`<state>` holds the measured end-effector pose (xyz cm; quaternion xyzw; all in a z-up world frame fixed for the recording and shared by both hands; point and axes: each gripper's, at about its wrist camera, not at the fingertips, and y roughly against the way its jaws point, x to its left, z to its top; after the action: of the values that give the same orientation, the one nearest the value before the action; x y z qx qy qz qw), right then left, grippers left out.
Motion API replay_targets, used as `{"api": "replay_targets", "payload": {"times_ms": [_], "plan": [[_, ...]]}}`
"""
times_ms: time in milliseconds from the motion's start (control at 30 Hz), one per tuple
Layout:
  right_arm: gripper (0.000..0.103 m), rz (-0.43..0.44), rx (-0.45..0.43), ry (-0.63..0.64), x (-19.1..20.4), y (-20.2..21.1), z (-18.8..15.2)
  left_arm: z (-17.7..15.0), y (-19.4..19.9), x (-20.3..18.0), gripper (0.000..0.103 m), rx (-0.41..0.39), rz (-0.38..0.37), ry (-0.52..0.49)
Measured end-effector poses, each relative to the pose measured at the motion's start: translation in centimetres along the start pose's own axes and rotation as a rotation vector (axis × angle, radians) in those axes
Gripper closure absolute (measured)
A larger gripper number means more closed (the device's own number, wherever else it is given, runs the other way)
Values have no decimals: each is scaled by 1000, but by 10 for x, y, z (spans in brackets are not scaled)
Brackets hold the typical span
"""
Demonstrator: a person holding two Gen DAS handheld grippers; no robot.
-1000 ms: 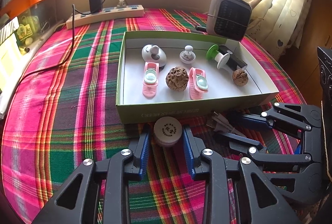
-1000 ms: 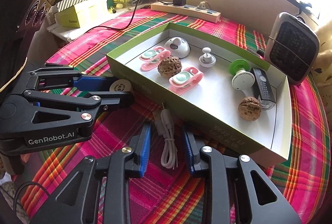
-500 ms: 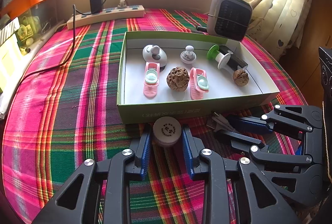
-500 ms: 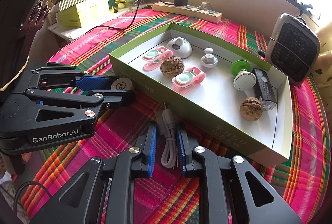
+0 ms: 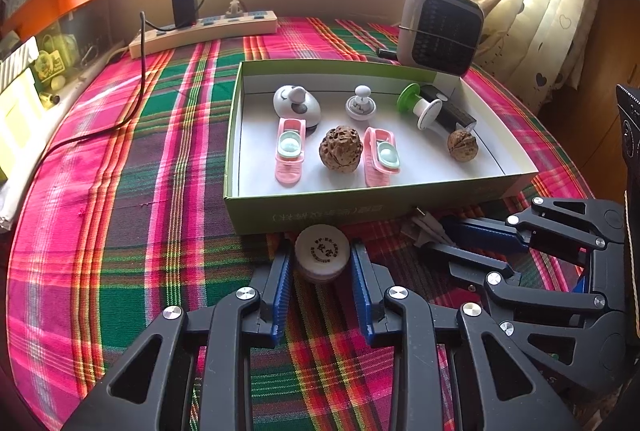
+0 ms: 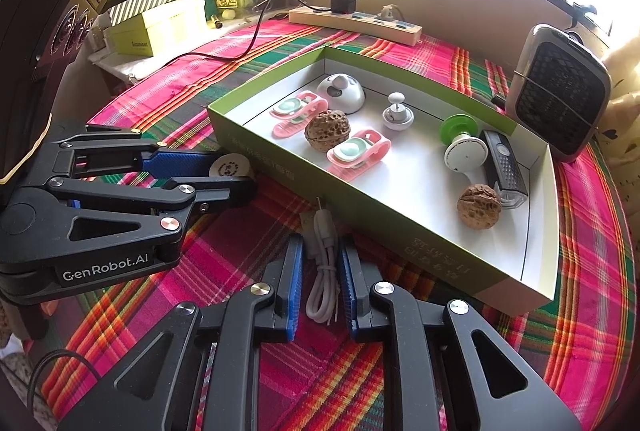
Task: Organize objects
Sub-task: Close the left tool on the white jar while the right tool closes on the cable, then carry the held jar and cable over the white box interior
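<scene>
In the left wrist view, the left gripper (image 5: 322,263) sits low on the plaid cloth (image 5: 120,231) with the small round tin (image 5: 322,252) between its blue pads, just outside the near wall of the green box (image 5: 304,209). The pads look pressed to the tin's sides, so I judge it gripped, though a thin gap cannot be ruled out. To its right the right gripper (image 5: 436,245) lies beside it, jaws drawn together. In the right wrist view, the right gripper (image 6: 320,271) is closed on the coiled white cable (image 6: 322,271), which lies on the cloth just before the box wall, its plug ends pointing toward the box. The left gripper (image 6: 236,175) shows at the left with the tin at its tips. To do this step well, each hand should probably lift straight up until the load is above the box wall, then carry it over a bare patch of the white floor, avoiding the walnuts (image 6: 327,131) and pink clips (image 6: 358,153).
</scene>
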<state>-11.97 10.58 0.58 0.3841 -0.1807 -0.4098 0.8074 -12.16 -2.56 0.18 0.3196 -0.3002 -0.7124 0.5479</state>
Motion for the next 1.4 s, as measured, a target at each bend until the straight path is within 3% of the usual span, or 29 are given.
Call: {"api": "replay_targets", "payload": {"times_ms": [1400], "plan": [[85,5,-79,-76,-13,39,4,16,31,-20,77,-68,0,-56]]}}
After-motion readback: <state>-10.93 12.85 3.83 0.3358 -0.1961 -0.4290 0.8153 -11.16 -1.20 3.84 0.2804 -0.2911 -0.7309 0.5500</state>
